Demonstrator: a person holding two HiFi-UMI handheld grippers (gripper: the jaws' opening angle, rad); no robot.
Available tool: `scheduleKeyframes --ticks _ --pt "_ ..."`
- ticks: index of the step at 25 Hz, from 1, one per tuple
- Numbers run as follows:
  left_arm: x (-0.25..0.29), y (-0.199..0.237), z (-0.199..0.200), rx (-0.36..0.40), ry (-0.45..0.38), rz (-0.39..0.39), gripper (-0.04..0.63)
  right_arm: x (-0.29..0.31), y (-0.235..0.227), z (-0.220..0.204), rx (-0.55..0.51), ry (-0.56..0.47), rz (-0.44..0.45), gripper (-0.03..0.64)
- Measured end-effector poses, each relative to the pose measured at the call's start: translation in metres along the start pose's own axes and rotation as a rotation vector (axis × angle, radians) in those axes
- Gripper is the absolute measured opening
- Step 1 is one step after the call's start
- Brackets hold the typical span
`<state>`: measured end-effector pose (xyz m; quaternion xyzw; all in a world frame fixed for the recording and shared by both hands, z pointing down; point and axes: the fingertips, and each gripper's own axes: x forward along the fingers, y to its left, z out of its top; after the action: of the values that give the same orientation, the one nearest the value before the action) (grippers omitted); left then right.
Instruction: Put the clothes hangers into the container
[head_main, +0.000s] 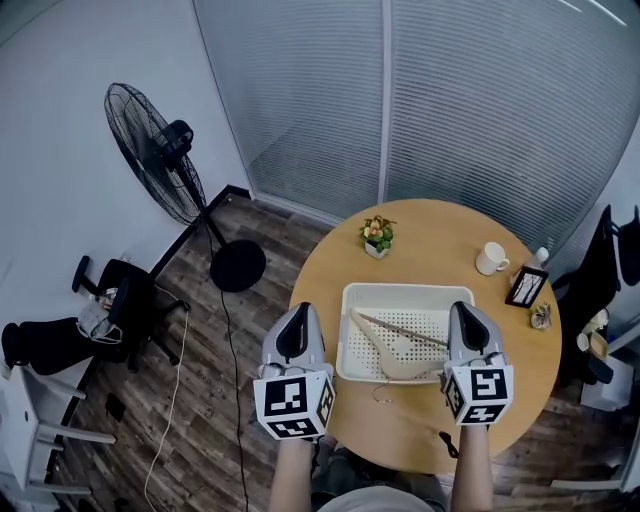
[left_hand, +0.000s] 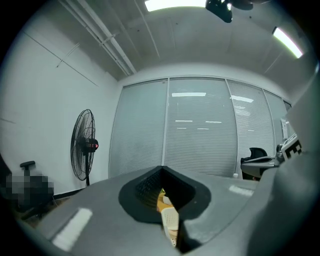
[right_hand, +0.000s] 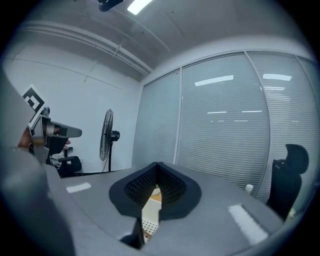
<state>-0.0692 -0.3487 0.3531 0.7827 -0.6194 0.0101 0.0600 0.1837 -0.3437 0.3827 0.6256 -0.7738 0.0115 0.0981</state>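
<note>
The left gripper (head_main: 298, 318) is just left of the white container (head_main: 347, 340). The right gripper (head_main: 466, 312) is just right of it. Both have their jaws pressed together and hold nothing. The wooden hanger (head_main: 372, 343) lies inside the container. Its hook seems to poke over the near rim.

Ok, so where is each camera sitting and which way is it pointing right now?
Head view: on the person's head, looking steeply down at the round table and white basket; both forearms, left gripper and right gripper show.
Left gripper view: on the left gripper, facing the glass wall over its shut jaws.
Right gripper view: on the right gripper, facing the same wall over its shut jaws.
Shared: the standing fan shows in all three.
</note>
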Motion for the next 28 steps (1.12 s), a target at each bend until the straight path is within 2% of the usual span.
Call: scheduleKeyframes --ticks 9,28 --pt "-0.006 0.001 0.007 0.004 -0.019 -0.002 0.000 -0.012 -0.006 0.010 0.042 -0.036 -0.056 0.023" --pt "-0.006 -0.004 0.011 0.013 -0.028 -0.020 0.000 -0.017 -0.010 0.013 0.065 -0.050 -0.074 0.023"
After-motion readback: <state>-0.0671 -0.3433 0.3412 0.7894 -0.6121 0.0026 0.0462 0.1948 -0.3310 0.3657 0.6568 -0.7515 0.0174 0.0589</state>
